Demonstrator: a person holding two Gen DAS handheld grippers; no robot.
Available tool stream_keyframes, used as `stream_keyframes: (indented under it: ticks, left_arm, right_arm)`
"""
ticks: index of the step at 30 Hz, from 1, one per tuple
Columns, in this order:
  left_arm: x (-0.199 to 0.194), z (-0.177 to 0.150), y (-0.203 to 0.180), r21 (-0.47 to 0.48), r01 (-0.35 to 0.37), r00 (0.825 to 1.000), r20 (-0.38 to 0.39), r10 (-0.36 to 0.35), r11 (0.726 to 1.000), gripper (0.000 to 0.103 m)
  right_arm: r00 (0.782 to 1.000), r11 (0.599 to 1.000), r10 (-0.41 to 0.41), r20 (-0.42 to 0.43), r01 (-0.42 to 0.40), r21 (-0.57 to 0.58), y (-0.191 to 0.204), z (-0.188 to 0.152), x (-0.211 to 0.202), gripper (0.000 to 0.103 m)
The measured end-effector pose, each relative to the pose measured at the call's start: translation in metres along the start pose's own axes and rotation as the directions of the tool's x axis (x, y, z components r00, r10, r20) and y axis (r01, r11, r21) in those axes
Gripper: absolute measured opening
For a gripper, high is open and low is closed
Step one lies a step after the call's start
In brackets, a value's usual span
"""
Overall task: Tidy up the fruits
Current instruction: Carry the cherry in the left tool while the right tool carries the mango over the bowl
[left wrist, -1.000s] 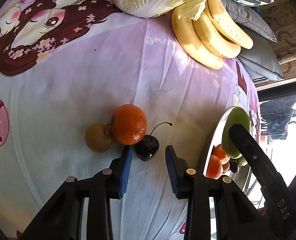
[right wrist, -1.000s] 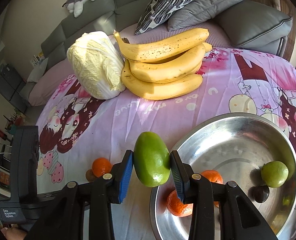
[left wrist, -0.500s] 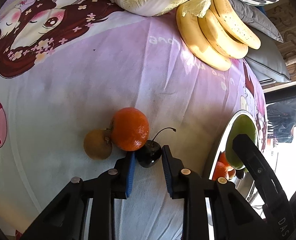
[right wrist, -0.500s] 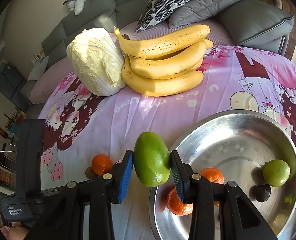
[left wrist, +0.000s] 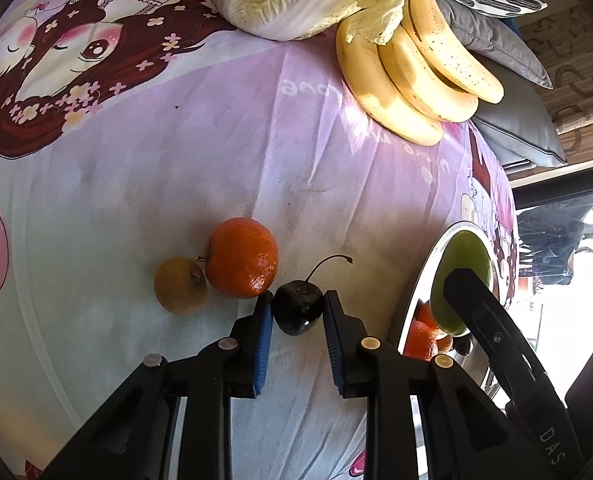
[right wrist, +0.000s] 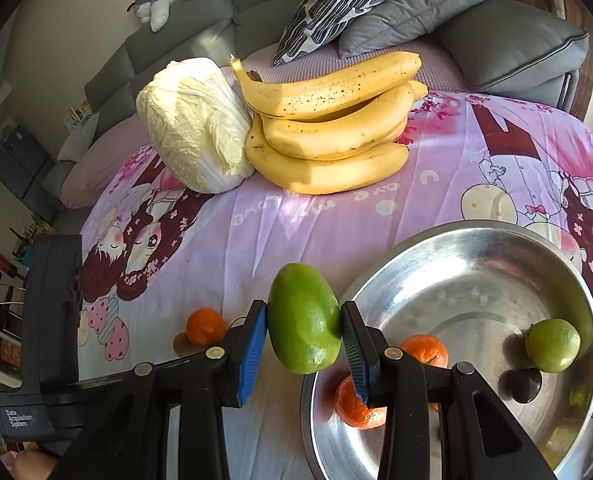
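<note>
My left gripper [left wrist: 297, 309] is shut on a dark cherry [left wrist: 297, 311] lying on the pink printed cloth [left wrist: 176, 168], its stem curling up to the right. An orange mandarin [left wrist: 241, 257] and a small brown fruit [left wrist: 179, 286] touch each other just left of the cherry. My right gripper [right wrist: 303, 330] is shut on a green mango [right wrist: 303, 328], held above the left rim of the steel bowl [right wrist: 476, 236]. In the bowl lie two mandarins [right wrist: 424, 350], a green lime [right wrist: 552, 345] and a dark fruit [right wrist: 524, 384].
A bunch of bananas [right wrist: 332, 128] and a napa cabbage [right wrist: 194, 124] sit at the far side of the cloth. Grey and patterned cushions [right wrist: 416, 12] lie on the sofa behind. The left gripper's body [right wrist: 52, 320] stands at the left in the right wrist view.
The left gripper's jaws closed in from either side of the cherry until the pads pressed on it. The right gripper kept still with the mango.
</note>
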State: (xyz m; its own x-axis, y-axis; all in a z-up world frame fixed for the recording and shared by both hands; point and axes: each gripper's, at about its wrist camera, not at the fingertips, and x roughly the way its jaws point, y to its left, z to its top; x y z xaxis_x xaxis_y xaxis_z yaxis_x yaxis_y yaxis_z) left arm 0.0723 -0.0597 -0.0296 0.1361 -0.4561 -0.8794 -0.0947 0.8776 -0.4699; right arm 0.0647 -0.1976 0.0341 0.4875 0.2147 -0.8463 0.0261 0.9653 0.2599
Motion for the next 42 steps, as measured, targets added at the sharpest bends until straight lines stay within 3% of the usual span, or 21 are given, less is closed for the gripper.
stream_keyframes:
  ticks: [7,15,25,34,42]
  left_arm:
    - [-0.007,0.002,-0.003,0.009,0.040,0.999,0.005,-0.040,0.999,0.026]
    - [-0.026,0.001,-0.014,0.081,0.070,0.995,0.068,-0.075,0.994,0.026]
    - [-0.032,0.002,-0.034,0.172,0.092,0.983,0.143,-0.117,0.981,0.026]
    - [-0.028,-0.004,-0.074,0.330,0.095,0.977,0.152,-0.152,0.939,0.026]
    - [-0.004,-0.014,-0.098,0.421,0.060,0.989,0.096,-0.110,0.905,0.026]
  right_arm:
    - [1.000,1.000,0.000,0.002,0.000,0.003,0.000,0.000,-0.002,0.040]
    - [1.000,1.000,-0.014,-0.006,0.014,0.019,-0.006,0.000,-0.003,0.040]
    - [0.995,0.988,-0.101,0.006,0.100,0.116,-0.046,0.002,-0.015,0.040]
    - [0.986,0.962,-0.168,0.015,0.160,0.219,-0.087,0.003,-0.030,0.040]
    - [0.982,0.951,-0.189,0.014,0.179,0.252,-0.103,0.003,-0.036,0.040]
